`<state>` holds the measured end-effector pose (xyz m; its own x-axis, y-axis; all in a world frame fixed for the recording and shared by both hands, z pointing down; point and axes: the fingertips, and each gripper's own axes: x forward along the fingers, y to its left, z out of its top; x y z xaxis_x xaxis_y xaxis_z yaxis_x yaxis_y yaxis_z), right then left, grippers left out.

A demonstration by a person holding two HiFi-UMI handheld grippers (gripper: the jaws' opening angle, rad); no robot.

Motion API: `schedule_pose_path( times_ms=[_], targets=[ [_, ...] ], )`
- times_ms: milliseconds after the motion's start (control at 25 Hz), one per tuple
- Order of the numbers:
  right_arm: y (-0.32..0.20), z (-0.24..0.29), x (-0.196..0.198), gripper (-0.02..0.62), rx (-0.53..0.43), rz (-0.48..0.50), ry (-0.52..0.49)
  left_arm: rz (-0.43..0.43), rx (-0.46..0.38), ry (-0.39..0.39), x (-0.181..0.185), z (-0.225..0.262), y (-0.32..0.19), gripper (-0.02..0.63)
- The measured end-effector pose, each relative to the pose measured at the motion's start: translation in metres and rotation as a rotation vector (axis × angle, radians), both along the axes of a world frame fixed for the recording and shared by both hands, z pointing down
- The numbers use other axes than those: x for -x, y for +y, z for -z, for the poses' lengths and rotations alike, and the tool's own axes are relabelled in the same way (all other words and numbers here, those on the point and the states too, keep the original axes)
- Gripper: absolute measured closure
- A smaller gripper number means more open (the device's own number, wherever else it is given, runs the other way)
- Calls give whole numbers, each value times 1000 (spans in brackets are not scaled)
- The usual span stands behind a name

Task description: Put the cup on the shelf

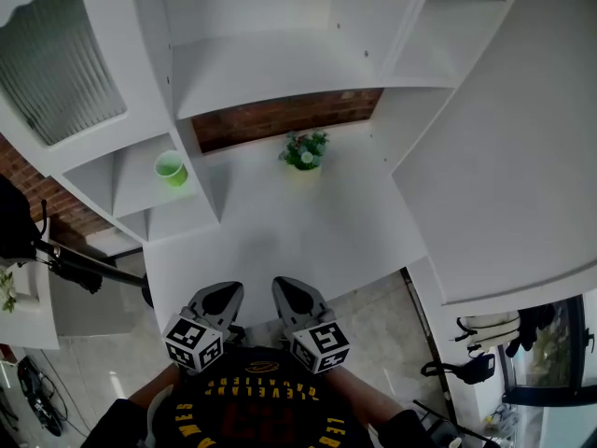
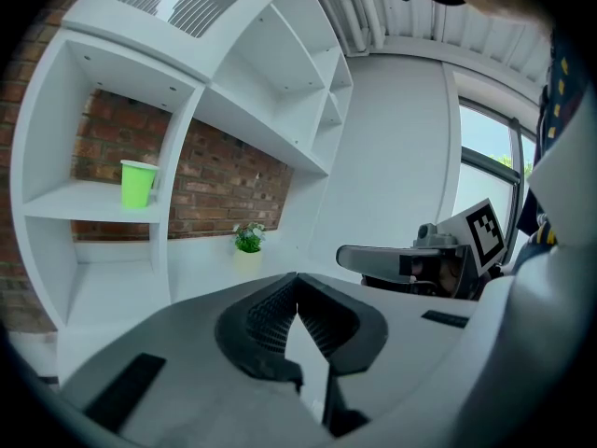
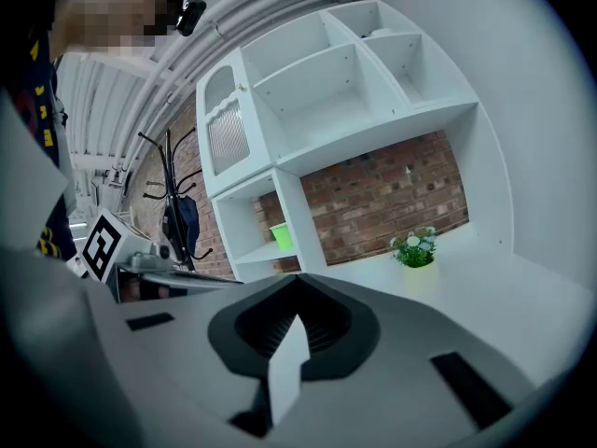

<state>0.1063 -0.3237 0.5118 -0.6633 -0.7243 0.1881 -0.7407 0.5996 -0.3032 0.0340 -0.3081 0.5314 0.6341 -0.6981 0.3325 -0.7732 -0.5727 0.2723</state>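
The green cup (image 1: 171, 168) stands upright in a small compartment of the white shelf unit (image 1: 131, 180), left of the counter. It also shows as the cup (image 2: 138, 183) in the left gripper view and, partly hidden by a shelf post, as the cup (image 3: 280, 236) in the right gripper view. My left gripper (image 1: 218, 294) and right gripper (image 1: 293, 291) sit side by side near my body, at the counter's front edge, far from the cup. Both are shut with nothing between the jaws: left gripper (image 2: 297, 276), right gripper (image 3: 298, 278).
A small potted plant (image 1: 305, 150) stands at the back of the white counter (image 1: 280, 241), before a brick wall (image 1: 280, 117). More white shelves rise above and to the right. A coat stand (image 3: 173, 203) is at the left, and dark gear lies on the floor (image 1: 466, 367).
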Motion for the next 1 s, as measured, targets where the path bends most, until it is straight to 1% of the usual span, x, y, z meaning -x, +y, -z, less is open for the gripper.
schedule_pose_path(
  times_ms=[200,520,680,1000],
  targets=[
    [-3,-2,2,589,2,9,23,-1,5,-10,1,-2,-1,603],
    [-6,0,7,589,-6,20,-3,10,15,-14,6,-5,-3,603],
    [-8,0,8,589,-4,22,17,7,14,-14,7,-5,-5,603],
    [-6,2,10,589,6,27,3,8,4,-15,10,-1,-5,603]
  ],
)
